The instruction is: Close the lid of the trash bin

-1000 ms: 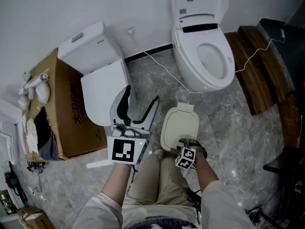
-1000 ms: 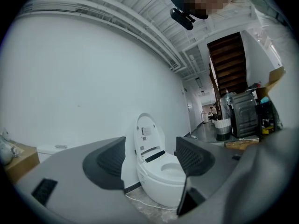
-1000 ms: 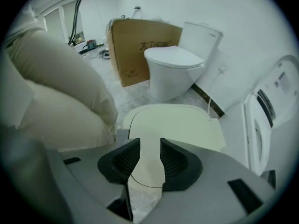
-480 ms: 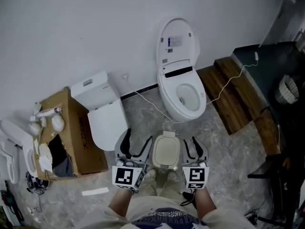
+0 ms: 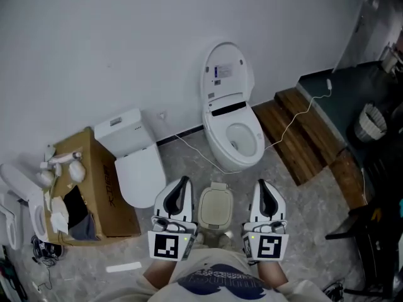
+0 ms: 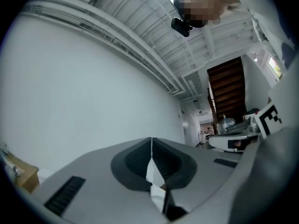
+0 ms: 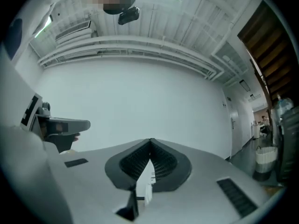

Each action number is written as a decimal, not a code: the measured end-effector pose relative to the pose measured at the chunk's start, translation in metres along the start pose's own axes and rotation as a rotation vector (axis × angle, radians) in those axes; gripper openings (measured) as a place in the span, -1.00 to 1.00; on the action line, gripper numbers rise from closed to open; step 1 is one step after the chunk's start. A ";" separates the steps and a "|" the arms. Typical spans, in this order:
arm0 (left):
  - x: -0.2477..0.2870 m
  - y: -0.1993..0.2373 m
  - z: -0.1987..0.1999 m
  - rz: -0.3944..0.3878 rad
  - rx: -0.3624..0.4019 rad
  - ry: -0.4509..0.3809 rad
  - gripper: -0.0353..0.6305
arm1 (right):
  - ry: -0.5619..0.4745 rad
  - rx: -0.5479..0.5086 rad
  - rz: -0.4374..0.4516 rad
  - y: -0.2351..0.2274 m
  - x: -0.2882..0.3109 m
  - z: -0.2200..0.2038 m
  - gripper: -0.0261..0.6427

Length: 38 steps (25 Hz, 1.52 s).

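Small cream plastic trash bin (image 5: pixel 215 207), lid down, grey marble floor (image 5: pixel 306 201). Left gripper (image 5: pixel 182 182): empty, jaws closing. Right gripper (image 5: pixel 263 185): empty, jaws together.

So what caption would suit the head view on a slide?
Trash bin, lid down, on the floor before an open toilet.

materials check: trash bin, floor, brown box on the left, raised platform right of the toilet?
Trash bin: probably plastic; cream, smooth moulded lid, matte.
Floor: stone or stone-look tile; grey with pale veining, slight sheen.
Box: cardboard; plain brown, print on its side, top open.
Platform: looks like wood; dark brown planks with visible seams.
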<state>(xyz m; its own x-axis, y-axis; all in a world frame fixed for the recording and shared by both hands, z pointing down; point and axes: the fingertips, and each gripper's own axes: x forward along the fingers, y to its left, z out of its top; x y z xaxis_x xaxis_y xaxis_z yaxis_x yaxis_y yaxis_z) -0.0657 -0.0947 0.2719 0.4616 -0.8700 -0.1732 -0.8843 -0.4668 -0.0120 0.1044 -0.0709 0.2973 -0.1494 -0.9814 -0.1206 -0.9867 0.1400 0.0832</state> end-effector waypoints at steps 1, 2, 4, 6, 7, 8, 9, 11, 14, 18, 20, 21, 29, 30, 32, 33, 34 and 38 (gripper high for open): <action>0.000 -0.002 -0.001 0.008 0.008 0.003 -0.90 | -0.005 -0.024 -0.011 -0.001 -0.002 0.002 -0.89; 0.001 -0.003 -0.005 0.010 0.012 0.004 -0.90 | -0.014 -0.043 -0.018 -0.001 -0.003 0.005 -0.89; 0.003 -0.005 -0.009 0.000 0.012 0.006 -0.90 | -0.031 -0.062 -0.023 0.000 -0.003 0.009 -0.89; 0.005 -0.008 -0.007 -0.017 0.003 0.013 -0.90 | -0.039 -0.058 -0.029 0.000 -0.003 0.011 -0.89; 0.006 -0.010 -0.006 -0.025 0.004 0.015 -0.90 | -0.042 -0.051 -0.030 0.000 -0.003 0.012 -0.89; 0.005 -0.012 -0.005 -0.032 0.008 0.011 -0.90 | -0.045 -0.045 -0.030 0.000 -0.003 0.013 -0.89; 0.005 -0.012 -0.006 -0.036 0.012 0.007 -0.90 | -0.047 -0.040 -0.030 0.000 -0.002 0.013 -0.89; 0.005 -0.012 -0.008 -0.042 0.009 0.007 -0.90 | -0.049 -0.034 -0.032 0.001 -0.002 0.013 -0.89; 0.004 -0.013 -0.009 -0.044 -0.002 0.011 -0.90 | -0.052 -0.029 -0.025 0.002 -0.004 0.012 -0.89; 0.005 -0.014 -0.007 -0.049 0.003 0.015 -0.90 | -0.061 -0.019 -0.021 0.002 -0.005 0.014 -0.89; 0.006 -0.014 -0.004 -0.051 0.003 0.019 -0.90 | -0.062 -0.018 -0.022 0.001 -0.005 0.014 -0.89; 0.006 -0.014 -0.005 -0.051 0.003 0.020 -0.90 | -0.062 -0.017 -0.023 0.001 -0.004 0.014 -0.89; 0.007 -0.012 -0.003 -0.047 0.008 0.015 -0.90 | -0.040 -0.046 -0.050 -0.001 -0.002 0.011 -0.90; 0.007 -0.011 -0.003 -0.045 0.011 0.014 -0.90 | -0.043 -0.042 -0.054 -0.001 -0.001 0.011 -0.90; 0.007 -0.009 -0.007 -0.037 0.018 0.010 -0.90 | -0.053 -0.026 -0.062 -0.002 0.002 0.013 -0.90; 0.008 -0.008 -0.008 -0.035 0.022 0.010 -0.90 | -0.055 -0.023 -0.061 -0.002 0.003 0.013 -0.90; 0.008 -0.008 -0.008 -0.033 0.021 0.010 -0.90 | -0.056 -0.023 -0.058 -0.002 0.004 0.014 -0.90; 0.009 -0.006 -0.009 -0.033 0.018 0.008 -0.90 | -0.045 -0.047 -0.040 0.001 0.004 0.011 -0.90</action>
<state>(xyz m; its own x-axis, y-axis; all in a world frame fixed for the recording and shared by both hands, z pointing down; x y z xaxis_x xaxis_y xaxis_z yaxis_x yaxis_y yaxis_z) -0.0551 -0.1015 0.2795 0.4914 -0.8553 -0.1641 -0.8695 -0.4927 -0.0357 0.1024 -0.0738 0.2864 -0.1139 -0.9790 -0.1692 -0.9879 0.0935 0.1236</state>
